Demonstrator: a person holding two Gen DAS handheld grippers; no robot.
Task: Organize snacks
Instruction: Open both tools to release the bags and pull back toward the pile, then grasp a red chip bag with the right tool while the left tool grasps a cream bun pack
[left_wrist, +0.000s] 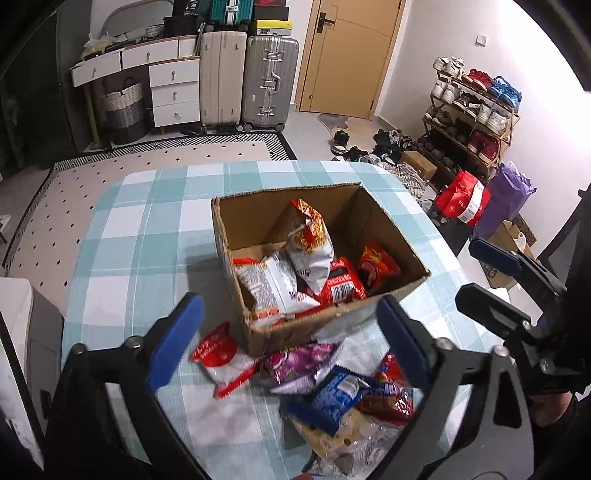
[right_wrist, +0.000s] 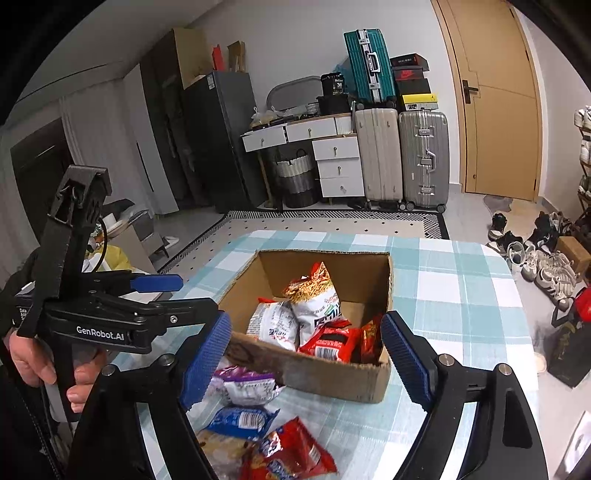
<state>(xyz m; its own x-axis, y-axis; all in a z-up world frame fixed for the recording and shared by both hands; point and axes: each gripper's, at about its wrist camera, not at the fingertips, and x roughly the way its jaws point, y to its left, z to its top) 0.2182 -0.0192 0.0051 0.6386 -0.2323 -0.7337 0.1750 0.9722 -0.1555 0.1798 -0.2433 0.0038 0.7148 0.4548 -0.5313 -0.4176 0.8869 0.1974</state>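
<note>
An open cardboard box (left_wrist: 332, 317) stands on the checked tablecloth (left_wrist: 147, 240) and holds several snack bags, with a white and orange bag (left_wrist: 310, 243) upright among them. The box also shows in the right wrist view (right_wrist: 332, 373). Loose snack bags lie in front of it: a red and white one (left_wrist: 218, 354), a purple one (left_wrist: 299, 365), a blue one (left_wrist: 332, 398). My left gripper (left_wrist: 291, 339) is open and empty above the loose bags. My right gripper (right_wrist: 306, 358) is open and empty over the box's near wall, above a purple bag (right_wrist: 247, 384), a blue bag (right_wrist: 240, 421) and a red bag (right_wrist: 291, 450).
Suitcases (left_wrist: 269, 81), a white drawer unit (left_wrist: 170, 88) and a door (left_wrist: 351, 55) line the far wall. A shoe rack (left_wrist: 476, 110) and shoes on the floor are at the right. The table edge curves round close behind the box.
</note>
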